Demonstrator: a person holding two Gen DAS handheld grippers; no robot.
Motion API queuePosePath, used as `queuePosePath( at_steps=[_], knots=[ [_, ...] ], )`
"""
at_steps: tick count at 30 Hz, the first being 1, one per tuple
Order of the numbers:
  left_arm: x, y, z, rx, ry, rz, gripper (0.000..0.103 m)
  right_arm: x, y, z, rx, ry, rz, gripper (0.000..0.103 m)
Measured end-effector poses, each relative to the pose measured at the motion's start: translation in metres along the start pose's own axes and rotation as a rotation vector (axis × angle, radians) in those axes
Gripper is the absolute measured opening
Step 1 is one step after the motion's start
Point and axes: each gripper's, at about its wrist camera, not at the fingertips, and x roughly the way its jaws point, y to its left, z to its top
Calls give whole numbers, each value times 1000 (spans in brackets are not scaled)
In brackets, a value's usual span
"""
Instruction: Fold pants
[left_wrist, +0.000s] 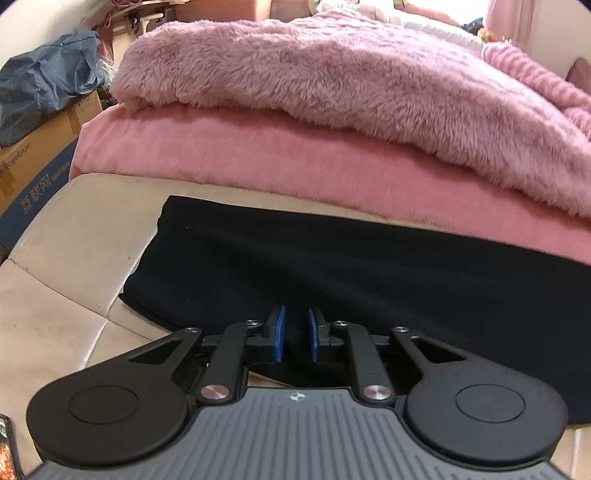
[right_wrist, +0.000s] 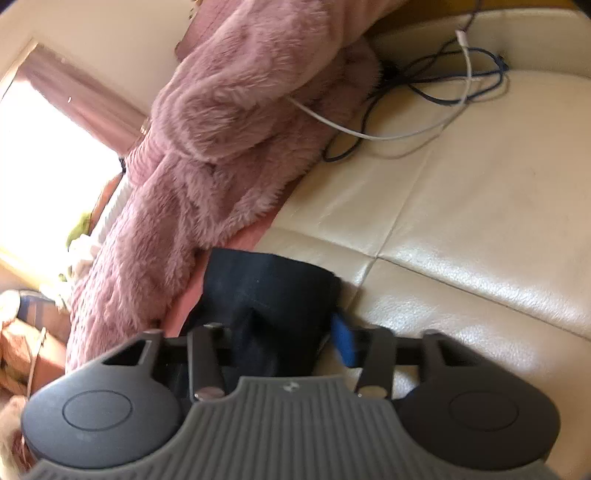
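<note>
Meanwhile, the black fabric pants (left_wrist: 332, 266) were seen laid flat along a cream leather surface (left_wrist: 66, 280), beside a pink fuzzy blanket (left_wrist: 332, 92). The left tongs (left_wrist: 296, 334) were held slightly parted above the dark cloth, with nothing visibly pinched. The right tongs (right_wrist: 284, 332) were blurred over one end of the pants (right_wrist: 266, 288); their grip could not be told.

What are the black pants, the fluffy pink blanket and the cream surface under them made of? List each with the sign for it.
Black pants: matte knit or woven fabric, seemingly; no sheen, soft creases.
Fluffy pink blanket: long-pile faux fur or plush; shaggy fibres stand up.
Cream surface: glossy leather or leather-look vinyl, which one unclear; pebbled grain, bright highlights, stitched seams.
</note>
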Motion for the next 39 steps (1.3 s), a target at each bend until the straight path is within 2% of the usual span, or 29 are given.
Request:
queuePosePath(
  at_steps=[1, 4, 7, 11, 14, 16, 18, 20, 21, 23, 24, 26, 30, 34, 37, 39],
  knots=[
    [0, -2, 0, 16, 4, 15, 13, 1, -2, -1, 6, -11, -15, 11],
    [1, -7, 2, 38, 35, 27, 9, -2, -2, 3, -45, -28, -40, 2],
    [-1, -14, 2, 63, 65, 3, 7, -11, 0, 9, -142, -39, -110, 1],
    [-11, -32, -9, 86, 89, -71, 7, -32, -16, 25, -192, -47, -177, 1],
    [-21, -46, -21, 110, 95, -125, 7, -49, -35, 42, -209, -58, -267, 1],
    [-26, -54, -27, 132, 86, -133, 7, -56, -44, 51, -226, -58, -318, 2],
    [-29, -55, -27, 124, 72, -130, 7, -58, -48, 55, -248, -30, -333, 4],
    [-36, -46, -26, 64, 58, -154, 10, -60, -41, 56, -299, -17, -342, 8],
    [-43, -40, -26, 37, 35, -167, 11, -59, -35, 55, -333, -14, -353, 14],
    [-56, -31, -26, 14, -4, -173, 11, -66, -23, 49, -411, -26, -379, 17],
    [-63, -22, -26, -7, -24, -172, 11, -68, -17, 45, -438, -28, -379, 23],
    [-73, -3, -23, -56, -42, -171, 11, -77, -4, 35, -505, -34, -381, 25],
    [-75, 36, -19, -187, -37, -174, 14, -100, 27, -3, -617, -21, -289, 24],
    [-68, 68, -28, -374, -19, -249, 18, -115, 50, -56, -692, 34, -188, 24],
    [-59, 86, -34, -539, -29, -297, 27, -120, 58, -89, -695, 67, -161, 24],
    [-54, 95, -35, -623, -35, -327, 27, -122, 61, -108, -698, 96, -148, 24]
  ],
)
